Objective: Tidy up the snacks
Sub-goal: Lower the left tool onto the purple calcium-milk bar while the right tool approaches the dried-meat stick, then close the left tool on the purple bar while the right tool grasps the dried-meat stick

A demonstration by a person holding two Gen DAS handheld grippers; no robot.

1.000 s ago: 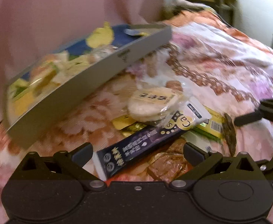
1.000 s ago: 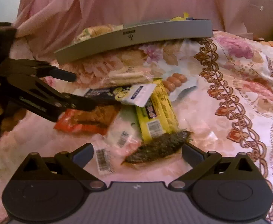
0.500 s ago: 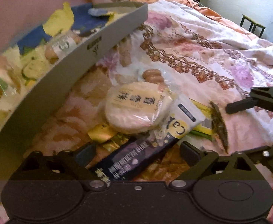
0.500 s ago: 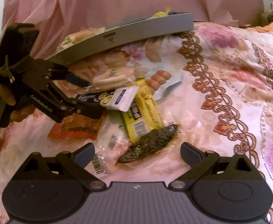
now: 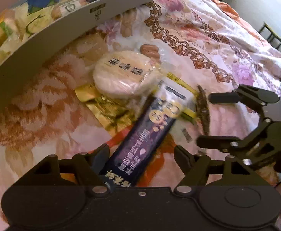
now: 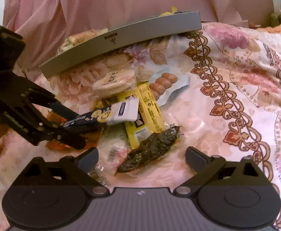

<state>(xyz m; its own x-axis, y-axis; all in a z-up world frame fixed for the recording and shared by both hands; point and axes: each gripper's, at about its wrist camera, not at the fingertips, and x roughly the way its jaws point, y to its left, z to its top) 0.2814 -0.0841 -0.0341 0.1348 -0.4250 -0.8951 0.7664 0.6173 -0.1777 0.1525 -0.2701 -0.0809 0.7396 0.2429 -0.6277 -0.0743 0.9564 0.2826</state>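
Left wrist view: I am on the pick-up step, going for the dark bar that lies slantwise on top of the snack pile on the bed. My left gripper points steeply down over the bar's near end, and its jaws have just been closing, now at a middling width. The bar sits between them; the left pad looks to be against its edge, the right pad stands clear, so I do not have it gripped yet. Beyond it lie the round rice cake, a gold packet and the sausages. The grey tray, already holding snacks, runs along the bed's far left side. My right gripper hangs open to the right, near a dark seaweed strip.

Right wrist view: my right gripper is wide and empty, hovering just over the seaweed strip. The yellow packets lie behind it; the left gripper straddles the bar at the left.

Next, I judge, I must finish closing squarely across the bar, lift without dragging the packets under it, and carry it to the tray.
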